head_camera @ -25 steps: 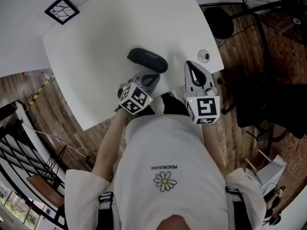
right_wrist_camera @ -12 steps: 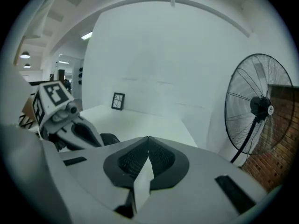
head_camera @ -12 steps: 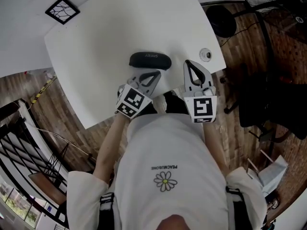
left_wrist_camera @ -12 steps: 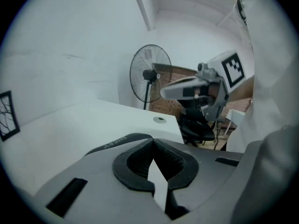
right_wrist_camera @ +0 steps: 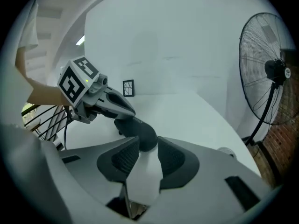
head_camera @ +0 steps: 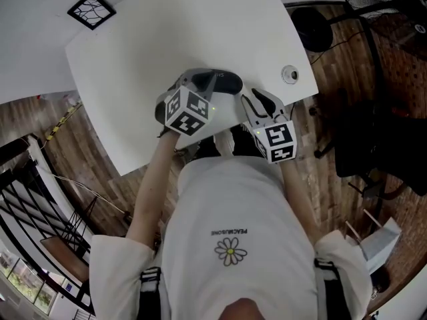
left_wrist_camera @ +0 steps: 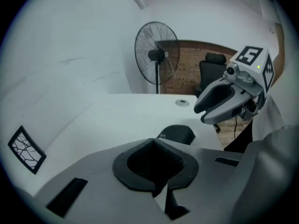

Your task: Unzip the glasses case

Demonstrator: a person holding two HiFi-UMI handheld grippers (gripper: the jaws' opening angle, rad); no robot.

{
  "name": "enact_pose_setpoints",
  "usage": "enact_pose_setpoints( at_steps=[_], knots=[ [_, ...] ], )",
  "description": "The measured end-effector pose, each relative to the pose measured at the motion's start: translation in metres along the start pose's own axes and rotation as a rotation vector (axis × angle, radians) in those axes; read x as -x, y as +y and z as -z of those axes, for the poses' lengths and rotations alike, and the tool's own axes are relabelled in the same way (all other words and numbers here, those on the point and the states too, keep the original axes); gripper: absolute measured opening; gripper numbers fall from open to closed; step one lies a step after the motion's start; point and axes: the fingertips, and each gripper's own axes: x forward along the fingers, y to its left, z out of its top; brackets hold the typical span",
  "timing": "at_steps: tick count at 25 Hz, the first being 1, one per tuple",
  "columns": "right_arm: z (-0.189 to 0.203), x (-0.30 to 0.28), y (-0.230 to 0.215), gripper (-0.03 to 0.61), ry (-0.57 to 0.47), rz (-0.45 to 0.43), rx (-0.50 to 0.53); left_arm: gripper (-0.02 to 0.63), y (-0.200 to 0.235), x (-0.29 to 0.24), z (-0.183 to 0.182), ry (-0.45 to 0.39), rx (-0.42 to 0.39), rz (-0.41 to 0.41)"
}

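A dark oval glasses case (head_camera: pixel 225 82) lies near the front edge of the white table (head_camera: pixel 167 39). My left gripper (head_camera: pixel 203 80) reaches over the case's left part and hides it; in the left gripper view its jaws (left_wrist_camera: pixel 153 143) are shut with nothing in them, and the case (left_wrist_camera: pixel 177 134) lies just beyond the tips. My right gripper (head_camera: pixel 250 100) is low at the case's right end. Its jaws (right_wrist_camera: pixel 148 143) are opening, and the rounded end of the case (right_wrist_camera: pixel 140 132) sits at their tips without the pads pressing on it.
A small round disc (head_camera: pixel 289 74) lies near the table's right edge. A black-framed patterned square (head_camera: pixel 91 10) rests at the far left. A standing fan (right_wrist_camera: pixel 271 73) and a dark chair (left_wrist_camera: pixel 212 66) are on the wooden floor beyond the table.
My left gripper has risen and moved forward over the case's left part. My right gripper has dropped toward the case's right end, and its jaws have gone from shut to parted.
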Motion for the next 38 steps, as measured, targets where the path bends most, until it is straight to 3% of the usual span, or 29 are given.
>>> enact_pose_setpoints(
  at_steps=[2,6,9,16,20,23,27,32,38],
  knots=[
    [0.012,-0.007,0.005,0.118,0.042,-0.029,-0.010,0.014,0.000,-0.003,0.006,0.007,0.011,-0.011],
    [0.027,-0.021,0.017,0.120,0.112,-0.089,0.004,0.014,0.004,-0.003,0.007,-0.010,0.106,0.001],
    [0.034,-0.034,0.021,0.120,0.154,-0.113,0.000,0.014,0.003,-0.003,0.008,0.000,0.095,-0.014],
    [0.041,-0.054,0.018,0.161,0.248,-0.048,-0.133,0.014,0.002,-0.006,0.008,0.007,0.098,-0.022],
    [0.040,-0.051,0.017,0.129,0.285,-0.036,-0.179,0.014,0.002,-0.004,0.008,0.007,0.081,-0.034],
    [0.040,-0.046,0.018,0.051,0.286,-0.035,-0.145,0.014,0.002,-0.005,0.008,0.006,0.084,-0.039],
    [0.041,-0.040,0.021,0.017,0.281,-0.038,-0.080,0.014,0.003,-0.005,0.007,0.001,0.089,-0.041],
    [0.035,-0.037,0.033,0.008,0.268,-0.058,-0.013,0.014,0.003,-0.005,0.007,-0.001,0.089,-0.048],
    [0.033,-0.041,0.026,0.006,0.265,-0.052,-0.041,0.014,0.002,-0.005,0.007,0.000,0.087,-0.050]
  ],
)
